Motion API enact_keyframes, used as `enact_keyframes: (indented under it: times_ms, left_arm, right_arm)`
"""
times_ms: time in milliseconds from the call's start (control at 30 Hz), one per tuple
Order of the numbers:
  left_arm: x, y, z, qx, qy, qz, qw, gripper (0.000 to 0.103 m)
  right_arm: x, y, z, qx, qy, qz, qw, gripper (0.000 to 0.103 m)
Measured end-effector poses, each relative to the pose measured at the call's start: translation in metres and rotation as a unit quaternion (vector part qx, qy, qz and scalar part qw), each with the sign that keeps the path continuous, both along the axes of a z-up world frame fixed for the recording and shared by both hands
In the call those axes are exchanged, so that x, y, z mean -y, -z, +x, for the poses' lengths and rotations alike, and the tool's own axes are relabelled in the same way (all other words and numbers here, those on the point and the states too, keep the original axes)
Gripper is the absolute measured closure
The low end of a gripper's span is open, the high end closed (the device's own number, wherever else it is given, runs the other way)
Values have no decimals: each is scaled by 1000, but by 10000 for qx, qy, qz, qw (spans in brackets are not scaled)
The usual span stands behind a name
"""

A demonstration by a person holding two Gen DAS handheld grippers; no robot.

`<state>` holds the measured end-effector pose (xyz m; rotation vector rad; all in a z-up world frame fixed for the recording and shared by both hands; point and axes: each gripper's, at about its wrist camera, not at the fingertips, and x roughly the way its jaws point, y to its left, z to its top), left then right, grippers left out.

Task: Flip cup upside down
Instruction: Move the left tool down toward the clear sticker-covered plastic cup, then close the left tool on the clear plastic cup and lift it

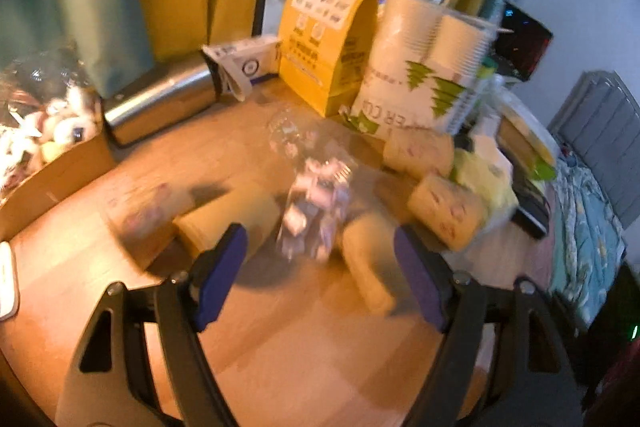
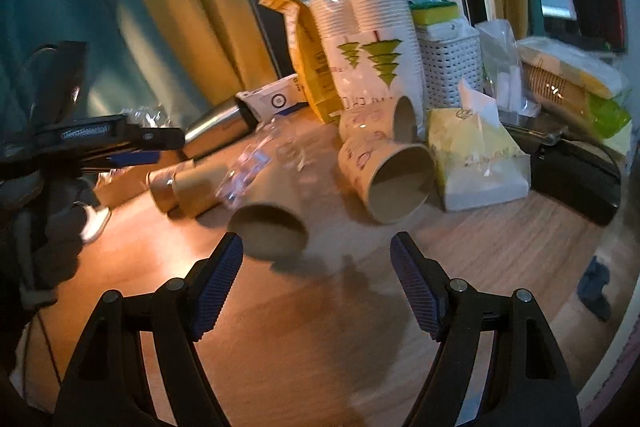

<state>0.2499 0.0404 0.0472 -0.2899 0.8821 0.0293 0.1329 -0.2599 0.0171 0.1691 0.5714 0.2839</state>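
Several paper cups lie on their sides on the wooden table [image 2: 304, 339]. In the right wrist view one plain cup [image 2: 272, 219] lies with its mouth toward me, just beyond my open right gripper [image 2: 316, 267]. Two printed cups [image 2: 388, 179] lie further right, and a cup pair [image 2: 184, 187] lies left. My left gripper [image 2: 100, 143] shows at the left there. In the blurred left wrist view my left gripper [image 1: 320, 259] is open and empty, with a cup [image 1: 228, 215] beyond its left finger, another cup [image 1: 368, 259] by the right finger and two printed cups [image 1: 444, 207] further right.
A clear plastic wrapper [image 1: 316, 203] lies among the cups. At the back stand a yellow paper bag [image 1: 328, 39], a sleeve of stacked paper cups [image 1: 424, 67], a steel flask [image 1: 160, 99] on its side, a tissue pack [image 2: 476, 155] and a white basket [image 2: 448, 67].
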Motion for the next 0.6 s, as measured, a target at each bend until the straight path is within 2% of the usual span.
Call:
enact_keyframes:
  times_ms: [67, 233, 367, 467, 600]
  left_arm:
    - [-8, 4, 31, -259, -80, -513, 9983, 26]
    - [-19, 19, 98, -698, -356, -862, 9932, 26]
    - [-26, 40, 139, -1032, -657, -851, 9888, 26]
    - [-26, 53, 154, -1208, -741, -935, 9855, 26]
    - [-22, 70, 171, -1385, -751, -692, 9851, 26]
  right_arm:
    - [5, 0, 5, -9, -36, 107, 9999, 24]
    - [13, 0, 18, -8, -185, 336, 9993, 24]
    - [22, -2, 26, -1, -209, 510, 9985, 24]
    - [32, -1, 31, -2, -188, 648, 9977, 24]
    - [39, 2, 36, -51, -216, 757, 9969, 24]
